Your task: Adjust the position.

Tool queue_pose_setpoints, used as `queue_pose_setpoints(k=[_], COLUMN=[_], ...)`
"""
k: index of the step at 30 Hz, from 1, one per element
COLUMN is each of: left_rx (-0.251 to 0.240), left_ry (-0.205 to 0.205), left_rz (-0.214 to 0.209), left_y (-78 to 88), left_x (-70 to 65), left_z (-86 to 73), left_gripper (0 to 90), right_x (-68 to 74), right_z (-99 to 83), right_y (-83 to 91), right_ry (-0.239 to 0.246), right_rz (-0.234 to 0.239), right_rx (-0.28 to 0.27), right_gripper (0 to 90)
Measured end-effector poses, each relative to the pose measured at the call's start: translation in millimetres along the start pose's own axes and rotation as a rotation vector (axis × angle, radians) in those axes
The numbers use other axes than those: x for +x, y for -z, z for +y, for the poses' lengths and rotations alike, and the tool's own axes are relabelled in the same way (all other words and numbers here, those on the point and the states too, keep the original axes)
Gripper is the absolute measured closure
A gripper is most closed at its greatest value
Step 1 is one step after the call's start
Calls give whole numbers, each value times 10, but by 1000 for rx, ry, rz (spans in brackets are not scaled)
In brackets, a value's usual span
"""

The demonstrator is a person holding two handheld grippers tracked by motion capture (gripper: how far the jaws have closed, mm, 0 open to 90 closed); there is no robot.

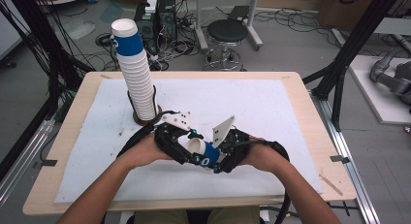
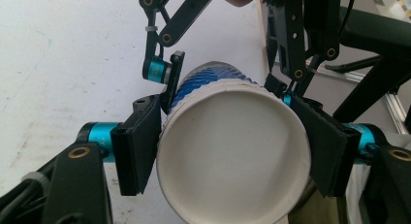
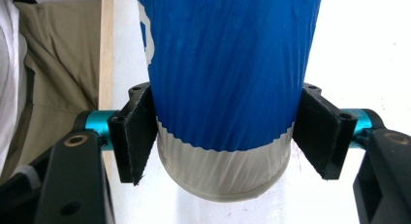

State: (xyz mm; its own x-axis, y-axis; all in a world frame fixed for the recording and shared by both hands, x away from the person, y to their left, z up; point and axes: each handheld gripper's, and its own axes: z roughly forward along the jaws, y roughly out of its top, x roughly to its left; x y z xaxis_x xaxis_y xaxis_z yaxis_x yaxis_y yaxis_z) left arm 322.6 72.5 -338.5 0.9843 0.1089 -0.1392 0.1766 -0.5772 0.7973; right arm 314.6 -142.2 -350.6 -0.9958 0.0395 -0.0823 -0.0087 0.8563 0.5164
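Low in the middle of the high view, both hands meet over the white mat on the bench, with a blue-and-white paper cup lying on its side between the two grippers. The left gripper has its fingers closed on the cup's white rim end — in the left gripper view the open mouth of the cup sits at centre frame, a black pad pressed against each side. The right gripper grips the blue body near the base; in the right gripper view its fingers clamp the cup's sides where the blue band meets the white bottom. The cup is held clear of the mat. At the upper left of the high view, a tall stack of cups stands upright in a holder — well apart from the held cup.
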Motion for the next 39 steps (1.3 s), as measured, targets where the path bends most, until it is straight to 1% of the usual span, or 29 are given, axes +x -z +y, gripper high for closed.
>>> queue_pose_setpoints(k=[4,8,10,11,13,15,16,17,19,21,23,24,25,27,28,29,31,32,35,39], left_rx=[-8,-7,-23,-24,-41,-53,-59,-64,-89,-118,-136,-152,-165,-207,-207,-247,-294,-316,-360,-390], left_ry=[4,-9,-13,-19,-24,-22,-23,-19,-14,-6,0,5,5,21,21,25,32,34,40,45], left_rz=[-9,-7,-2,3,5,0,1,3,4,4,8,8,11,13,13,13,20,20,20,11], left_y=[9,15,18,27,35,42,45,54,71,87,102,107,116,130,130,153,181,195,228,255], left_x=[2,-3,-6,-4,0,3,7,12,29,43,51,55,61,70,70,87,101,106,119,130], left_z=[-10,-9,-13,-13,-21,-36,-46,-60,-89,-120,-149,-166,-182,-222,-222,-263,-301,-319,-361,-398], left_gripper=[299,308,313,313,312,312,312,312,311,310,309,308,308,307,307,307,307,307,307,307], right_x=[9,13,15,11,0,-9,-13,-18,-27,-29,-26,-22,-17,-3,5,14,32,44,71,115], right_z=[-2,-6,-13,-18,-34,-63,-78,-97,-138,-183,-231,-258,-285,-341,-371,-399,-459,-491,-593,-703], right_y=[2,16,22,25,27,41,56,77,119,151,179,189,202,227,237,242,248,245,222,166], right_ry=[-1,1,-2,-2,-14,-43,-60,-75,-110,-132,-146,-151,-162,-177,-183,-192,-205,-216,-244,-269], right_rz=[4,1,-1,-1,-9,-11,-7,-12,-12,-17,-33,-41,-38,-41,-42,-40,-57,-56,-66,-88], right_rx=[-5,-9,-14,-16,-42,-90,-114,-149,-217,-270,-311,-341,-372,-433,-457,-478,-509,-529,-577,-619], right_gripper=[298,299,293,276,231,195,193,192,192,193,193,193,192,192,192,192,192,192,193,192])
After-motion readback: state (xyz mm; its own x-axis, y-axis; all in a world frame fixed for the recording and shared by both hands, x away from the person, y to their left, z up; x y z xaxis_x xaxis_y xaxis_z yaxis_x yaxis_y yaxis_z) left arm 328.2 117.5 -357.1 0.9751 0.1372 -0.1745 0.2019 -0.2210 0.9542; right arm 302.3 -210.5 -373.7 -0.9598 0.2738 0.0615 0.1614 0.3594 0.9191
